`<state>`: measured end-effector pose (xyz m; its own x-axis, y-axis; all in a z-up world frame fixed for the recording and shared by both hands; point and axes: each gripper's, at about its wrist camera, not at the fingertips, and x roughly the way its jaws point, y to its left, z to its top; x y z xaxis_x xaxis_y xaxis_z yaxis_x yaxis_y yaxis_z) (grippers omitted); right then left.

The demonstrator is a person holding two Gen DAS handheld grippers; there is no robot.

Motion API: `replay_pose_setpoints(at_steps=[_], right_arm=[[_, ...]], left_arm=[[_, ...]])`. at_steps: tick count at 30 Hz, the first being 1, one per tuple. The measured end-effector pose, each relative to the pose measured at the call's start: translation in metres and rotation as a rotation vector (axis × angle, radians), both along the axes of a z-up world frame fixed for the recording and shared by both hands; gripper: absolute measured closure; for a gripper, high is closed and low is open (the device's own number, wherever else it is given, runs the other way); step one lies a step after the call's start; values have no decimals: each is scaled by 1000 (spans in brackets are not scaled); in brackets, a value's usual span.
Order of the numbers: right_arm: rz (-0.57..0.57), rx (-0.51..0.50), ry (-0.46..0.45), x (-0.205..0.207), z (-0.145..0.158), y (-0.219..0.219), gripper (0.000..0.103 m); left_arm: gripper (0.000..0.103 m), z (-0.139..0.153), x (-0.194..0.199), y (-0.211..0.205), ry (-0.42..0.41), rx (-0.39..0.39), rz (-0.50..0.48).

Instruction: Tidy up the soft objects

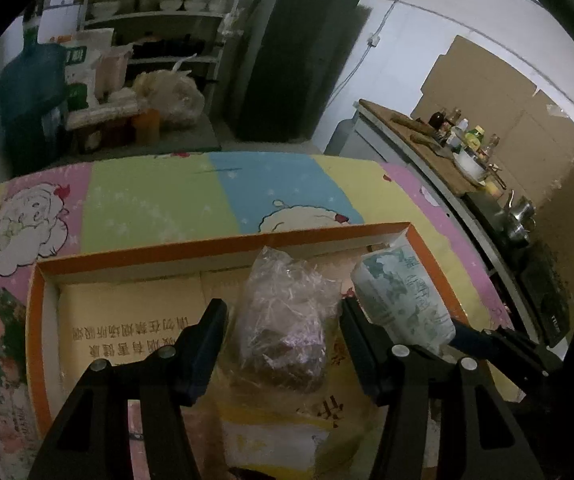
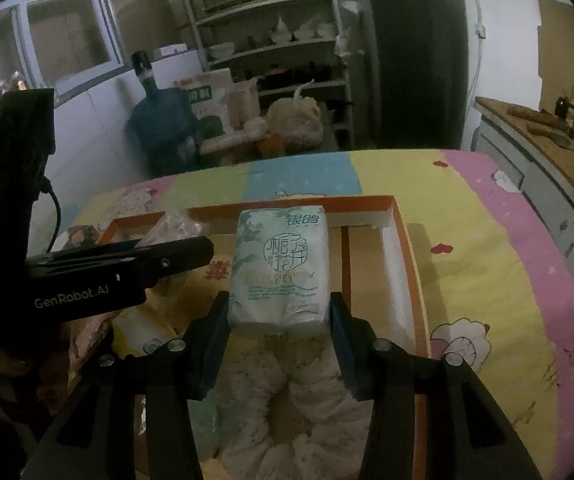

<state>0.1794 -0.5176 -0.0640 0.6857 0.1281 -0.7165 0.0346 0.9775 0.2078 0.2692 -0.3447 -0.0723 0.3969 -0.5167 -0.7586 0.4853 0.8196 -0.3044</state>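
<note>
Two grippers work over one orange-rimmed box (image 2: 401,240) on a striped cloth (image 1: 147,196), and the step in hand looks like placing: each carries a soft thing above the box floor.

The right gripper (image 2: 279,336) is clamped on a tissue pack (image 2: 281,268), its pads pressing the pack's lower sides while the printed face points away toward the far wall of the box. The pack hangs over the middle of the box, above a fluffy white item (image 2: 287,408) lying on the floor below it.

The left gripper (image 1: 283,344) stands partly apart around a crumpled plastic bag (image 1: 283,320) with something dark inside. The bag fills most of the gap, and it seems held, though the view is dim and contact at the pads is hard to confirm. In the left view the pack appears just right of the bag, near the box's right wall.

Judging from this, neither thing is set down yet. The next move calls for lowering each into a free patch of the box, the pack likely beyond the fluffy item, then parting the jaws only once the load rests. Both loads are soft, so they may sag or cling on release; the grippers also sit close and should not collide.
</note>
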Motion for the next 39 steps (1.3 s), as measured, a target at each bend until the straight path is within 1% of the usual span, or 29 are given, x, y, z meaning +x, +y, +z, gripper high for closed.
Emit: replay_pose_setpoints(at_steps=[6,15,19,22,24,27,31,33,38,39], right_arm=[[7,2,19,4,-6,3,54],[7,14,28,7,-10,-1,53],[9,14,29,7,-11,-1,51],[10,11,30,7,-12,-1,51],[9,12,30,6,-12,0,51],[10,7,29,5,-11,1,49],[7,10,26,4,-11,2,48],[7,9,21,3,-10,2,47],[-6,11,3,-6,-3,2,46],[-9,11,-2,-8,-1,3,44]], left_arm=[[44,0,-2,-4,-2,22,-6],[43,-1,-1,-4,15,29,0],[41,-1,-1,-4,14,23,3],[36,1,0,-2,11,0,12],[27,3,-1,-1,-1,-8,19],[19,8,-5,2,-29,-24,28],[17,16,-10,5,-61,-33,31],[15,20,-13,5,-76,-34,33],[14,31,-22,9,-123,-35,34],[14,34,-25,9,-134,-32,33]])
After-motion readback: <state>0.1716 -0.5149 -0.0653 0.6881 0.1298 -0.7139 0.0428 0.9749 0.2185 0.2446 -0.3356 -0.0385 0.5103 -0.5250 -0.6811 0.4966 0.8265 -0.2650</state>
